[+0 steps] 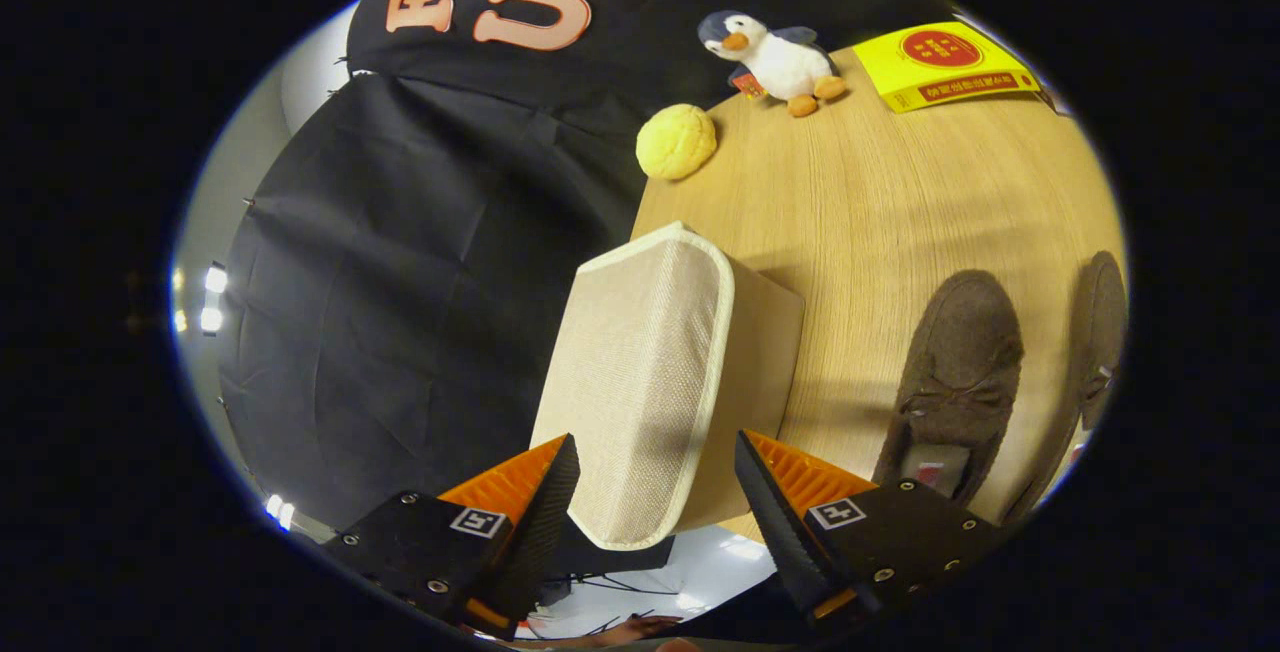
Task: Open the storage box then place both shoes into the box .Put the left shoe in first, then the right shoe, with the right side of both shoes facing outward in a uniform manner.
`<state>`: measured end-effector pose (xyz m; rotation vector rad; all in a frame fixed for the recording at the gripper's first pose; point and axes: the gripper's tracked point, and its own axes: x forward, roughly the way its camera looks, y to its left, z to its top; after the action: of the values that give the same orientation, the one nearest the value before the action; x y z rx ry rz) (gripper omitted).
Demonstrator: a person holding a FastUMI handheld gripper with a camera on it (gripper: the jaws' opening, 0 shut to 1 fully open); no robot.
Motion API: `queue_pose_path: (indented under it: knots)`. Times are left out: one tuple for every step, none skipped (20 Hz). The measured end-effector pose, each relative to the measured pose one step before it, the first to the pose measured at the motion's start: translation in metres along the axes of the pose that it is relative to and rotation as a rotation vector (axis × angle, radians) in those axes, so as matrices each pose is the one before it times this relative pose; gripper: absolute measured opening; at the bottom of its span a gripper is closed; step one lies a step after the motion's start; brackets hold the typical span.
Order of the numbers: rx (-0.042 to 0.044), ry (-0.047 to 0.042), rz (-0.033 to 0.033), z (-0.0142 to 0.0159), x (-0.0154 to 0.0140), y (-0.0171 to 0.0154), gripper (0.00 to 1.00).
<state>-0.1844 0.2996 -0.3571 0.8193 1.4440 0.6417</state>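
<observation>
Tabletop (900, 202): storage box (640, 382) sits between open gripper (655, 492) fingers.

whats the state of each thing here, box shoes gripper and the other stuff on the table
storage box: lid closed, between the gripper's fingers, near the table edge
gripper: open, fingers either side of the box, not pressing on it
nearer brown shoe: out of the box, flat on the table, toe pointing away
farther brown shoe: out of the box, beside the first
plush penguin: sitting upright
yellow ball: resting at the table edge
yellow packet: lying flat
</observation>
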Motion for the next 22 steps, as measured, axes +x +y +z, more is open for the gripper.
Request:
queue_pose_path:
  knots:
    - [0.01781,0.0084,0.00623,-0.00075,0.0059,-0.00244,0.94]
    - [0.01542,0.00302,0.01073,0.00041,0.00518,-0.00153,0.94]
    - [0.01923,0.00433,0.01304,-0.00146,0.00613,-0.00055,0.93]
    - [0.03359,0.00832,0.01906,-0.00112,0.0071,-0.00034,0.92]
    - [0.05076,0.00616,0.0234,-0.00031,0.00481,0.00123,0.92]
    - [0.03957,-0.00724,0.02148,0.00245,0.00368,0.00077,0.91]
    - [0.01707,-0.01542,0.01532,0.00304,0.004,0.00019,0.9]
    - [0.00434,-0.0123,0.00416,0.00108,0.00254,-0.00095,0.9]
    - [0.00116,-0.00533,0.00557,0.00014,0.00242,0.00074,0.89]
    - [0.00154,-0.00451,0.01713,-0.00182,0.00112,0.00501,0.89]
    - [0.00055,0.00034,0.0262,-0.0008,0.00053,0.00694,0.89]
    - [0.00064,0.02061,0.02834,-0.00323,-0.00062,0.00759,0.88]
    - [0.00138,0.01106,0.0215,-0.00242,-0.00194,0.0049,0.85]
    - [0.00055,0.00705,0.01793,-0.00133,-0.00511,0.00542,0.83]
    - [0.00101,0.0044,0.01761,-0.00376,-0.00385,0.00758,0.79]
    - [-0.00054,0.00118,0.02458,-0.00279,-0.00685,0.0109,0.77]
    - [-0.00836,-0.0011,0.02897,-0.00048,-0.00512,0.01332,0.75]
    - [-0.01662,-0.00126,0.02524,0.00033,-0.00434,0.01522,0.74]
    - [-0.0253,-0.00271,0.0228,0.00068,-0.00263,0.01576,0.71]
    - [-0.02791,-0.00733,0.0163,0.00121,-0.00291,0.01621,0.68]
    - [-0.0299,-0.01362,0.00885,0.00254,-0.00076,0.01424,0.61]
    - [-0.02799,-0.00973,0.01207,0.00177,0.00171,0.01439,0.53]
